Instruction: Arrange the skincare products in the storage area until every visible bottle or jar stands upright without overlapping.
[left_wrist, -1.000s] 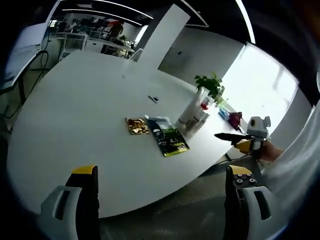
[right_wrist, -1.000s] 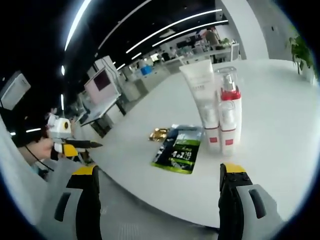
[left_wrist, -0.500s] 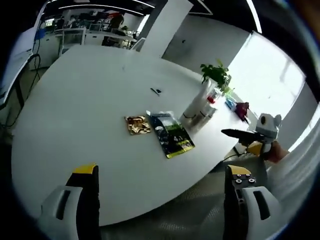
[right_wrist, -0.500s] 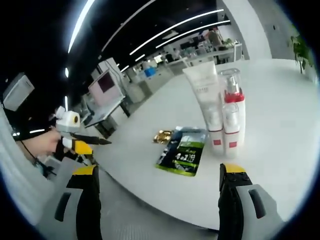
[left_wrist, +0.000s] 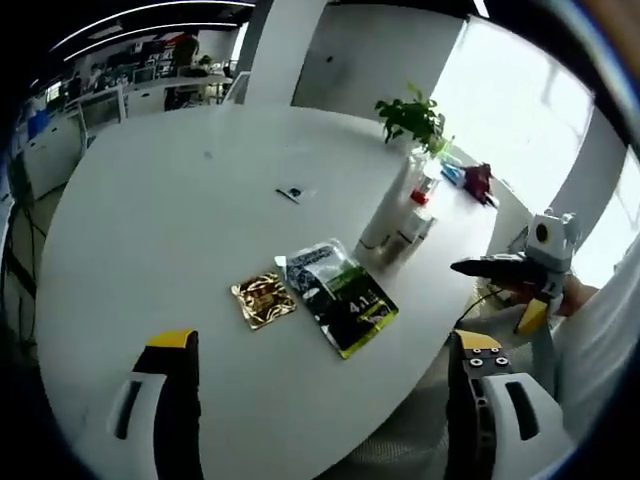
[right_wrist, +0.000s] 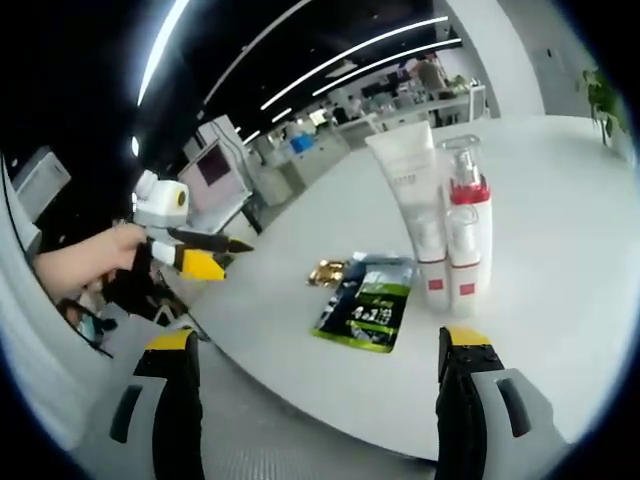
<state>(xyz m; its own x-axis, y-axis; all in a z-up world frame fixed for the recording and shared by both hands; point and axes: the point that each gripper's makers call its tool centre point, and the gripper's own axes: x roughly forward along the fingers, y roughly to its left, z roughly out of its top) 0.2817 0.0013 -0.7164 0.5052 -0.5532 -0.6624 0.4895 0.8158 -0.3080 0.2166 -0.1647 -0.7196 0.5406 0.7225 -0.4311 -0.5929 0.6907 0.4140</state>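
A white tube (right_wrist: 410, 205) stands upright on its cap on the round white table (right_wrist: 560, 200). A clear pump bottle with a red collar (right_wrist: 463, 235) stands upright touching its right side. In the left gripper view the tube (left_wrist: 385, 215) and the pump bottle (left_wrist: 416, 208) stand past the sachets. A green-and-black sachet (right_wrist: 364, 310) and a gold sachet (right_wrist: 324, 271) lie flat in front of them. My right gripper (right_wrist: 318, 340) is open and holds nothing, short of the table edge. My left gripper (left_wrist: 322, 342) is open over the near table edge, also holding nothing.
A potted plant (left_wrist: 410, 115) stands behind the bottles, with red and blue items (left_wrist: 476, 182) beside it. A small dark object (left_wrist: 290, 193) lies mid-table. A hand (right_wrist: 85, 262) holds the left gripper (right_wrist: 195, 252) beyond the table's rim. Desks with monitors (right_wrist: 212, 165) fill the background.
The left gripper has risen and moved in toward the table, so the sachets look nearer in its view. The bottles and sachets have not moved.
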